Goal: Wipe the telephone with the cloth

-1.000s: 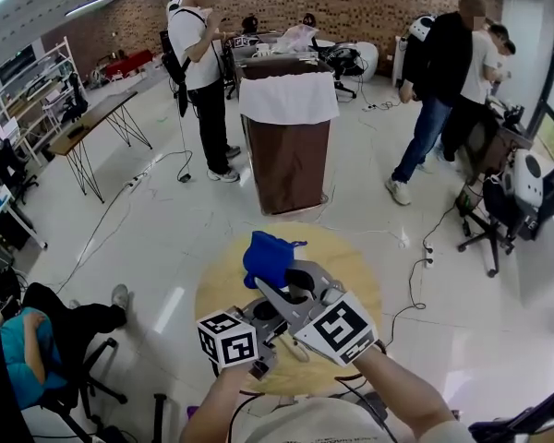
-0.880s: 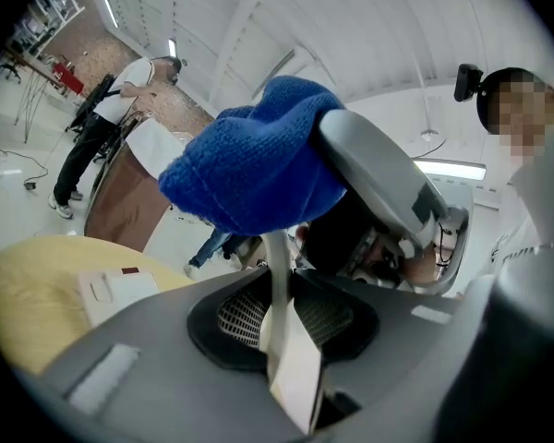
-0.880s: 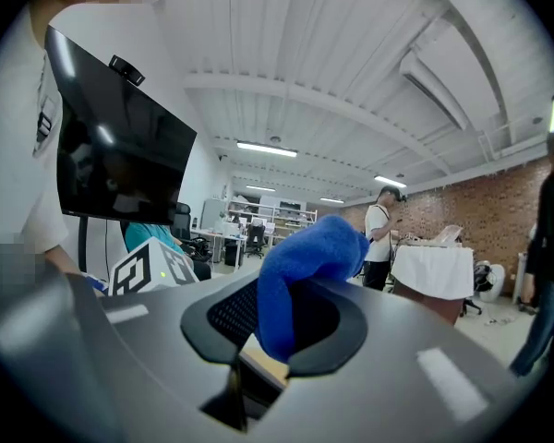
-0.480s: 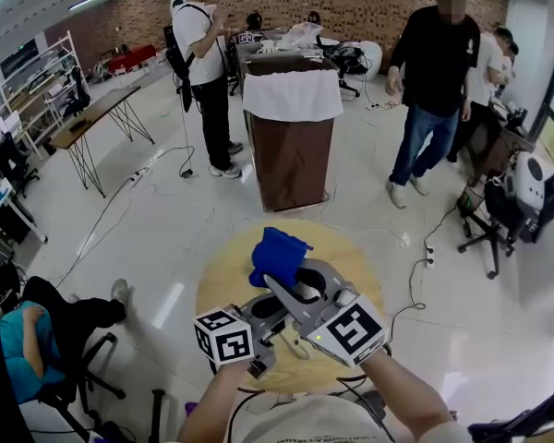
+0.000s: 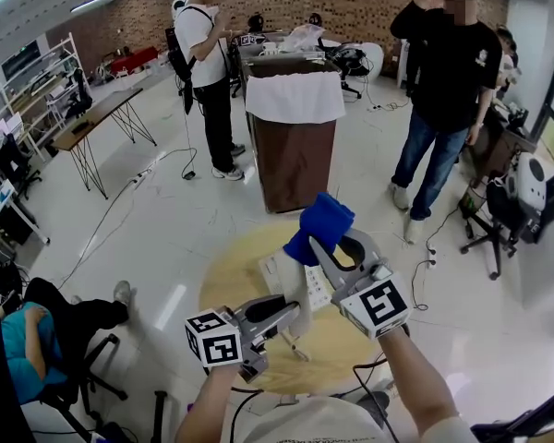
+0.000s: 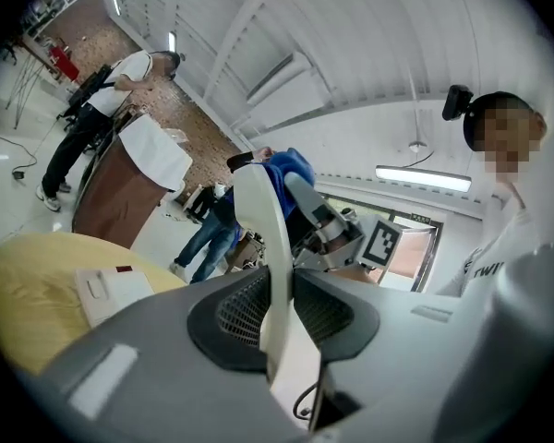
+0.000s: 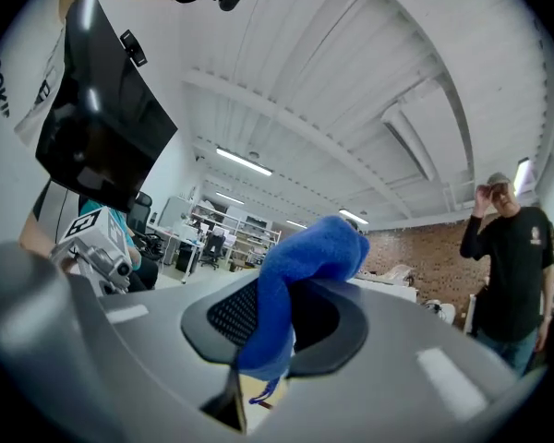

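My left gripper (image 5: pixel 289 310) is shut on the white telephone handset (image 6: pixel 267 247), which stands on edge between the jaws over the round yellow table (image 5: pixel 229 280). A thin cord (image 5: pixel 295 347) hangs from the handset. The white telephone base (image 5: pixel 307 282) lies flat on the table (image 6: pixel 18 280) beyond it, also visible as a flat white base (image 6: pixel 106 291) in the left gripper view. My right gripper (image 5: pixel 330 240) is shut on a bunched blue cloth (image 5: pixel 321 223), raised above and right of the base, clear of the handset. The cloth (image 7: pixel 300 275) bulges out of the right gripper (image 7: pixel 279 326).
A brown bin with a white liner (image 5: pixel 293 135) stands just beyond the table. A person in black (image 5: pixel 446 90) stands at the right, another in white (image 5: pixel 203 72) at the back. Office chairs (image 5: pixel 499 206) and floor cables (image 5: pixel 415 284) lie right; a seated person (image 5: pixel 28 340) is at the left.
My right gripper has lifted the blue cloth up and to the right, away from the handset. The left gripper has kept its hold, shifting slightly. The person in black has walked closer.
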Demonstrator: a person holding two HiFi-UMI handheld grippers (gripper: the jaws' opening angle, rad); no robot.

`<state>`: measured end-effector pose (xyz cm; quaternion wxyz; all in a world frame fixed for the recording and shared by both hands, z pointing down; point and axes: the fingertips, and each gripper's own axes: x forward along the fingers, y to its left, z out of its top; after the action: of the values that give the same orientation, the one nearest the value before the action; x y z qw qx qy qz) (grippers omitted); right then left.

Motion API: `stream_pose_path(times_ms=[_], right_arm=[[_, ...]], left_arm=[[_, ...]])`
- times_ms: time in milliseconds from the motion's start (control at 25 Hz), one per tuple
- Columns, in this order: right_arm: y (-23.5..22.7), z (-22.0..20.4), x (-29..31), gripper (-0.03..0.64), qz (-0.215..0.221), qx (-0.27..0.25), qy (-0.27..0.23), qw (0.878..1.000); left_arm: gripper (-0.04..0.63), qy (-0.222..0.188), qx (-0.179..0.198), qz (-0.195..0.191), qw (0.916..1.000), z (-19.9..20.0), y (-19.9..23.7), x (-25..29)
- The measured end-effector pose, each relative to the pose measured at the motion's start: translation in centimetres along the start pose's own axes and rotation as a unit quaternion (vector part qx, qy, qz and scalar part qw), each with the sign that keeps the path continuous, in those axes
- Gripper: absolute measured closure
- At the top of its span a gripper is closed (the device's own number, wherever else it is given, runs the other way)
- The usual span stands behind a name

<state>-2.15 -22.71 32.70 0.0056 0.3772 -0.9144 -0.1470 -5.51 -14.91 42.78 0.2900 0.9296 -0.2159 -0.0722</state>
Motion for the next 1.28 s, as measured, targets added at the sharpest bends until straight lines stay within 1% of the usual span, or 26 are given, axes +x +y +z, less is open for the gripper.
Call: stream_pose_path(times_ms=[160,280,400,560,640,720,1000,1280], right_arm=[[-1.0,-1.5,-0.2,0.546,-0.01,0.0,0.004,1.0],[-0.8,-2.6,-0.1,0.546,-0.006,-0.003,0.011,1.0],[1.0,-3.4,0.3,0.546,0.029,-0.024,0.019,0.999],[4.4,-3.9,0.5,0.546,0.085,-0.078,0.021,0.993],[5.5,-4.1,0.6,0.546,0.101,-0.103,0.022,0.989],[6.1,-4.4,0.6,0.546,0.107,-0.124,0.021,0.986],[7.2,-5.8,-0.3,0.546,0.12,-0.172,0.031,0.977],[8.4,-7.5,-1.1,0.546,0.129,-0.186,0.037,0.973]], left_arm=[[0.52,0.0,0.001,-0.023,0.9997,0.9,-0.9,-0.6],[0.52,0.0,0.0,-0.044,0.999,1.6,-2.2,-1.0],[0.52,0.001,0.004,-0.064,0.9979,1.9,-3.3,-0.8],[0.52,0.01,0.011,-0.081,0.9966,2.1,-4.2,-0.3],[0.52,0.011,0.011,-0.088,0.996,2.4,-4.5,-0.2],[0.52,0.01,0.009,-0.095,0.9954,2.7,-4.5,-0.2],[0.52,0.009,-0.002,-0.099,0.995,3.4,-4.1,-0.2],[0.52,0.008,-0.006,-0.095,0.9955,4.1,-3.3,-0.1]])
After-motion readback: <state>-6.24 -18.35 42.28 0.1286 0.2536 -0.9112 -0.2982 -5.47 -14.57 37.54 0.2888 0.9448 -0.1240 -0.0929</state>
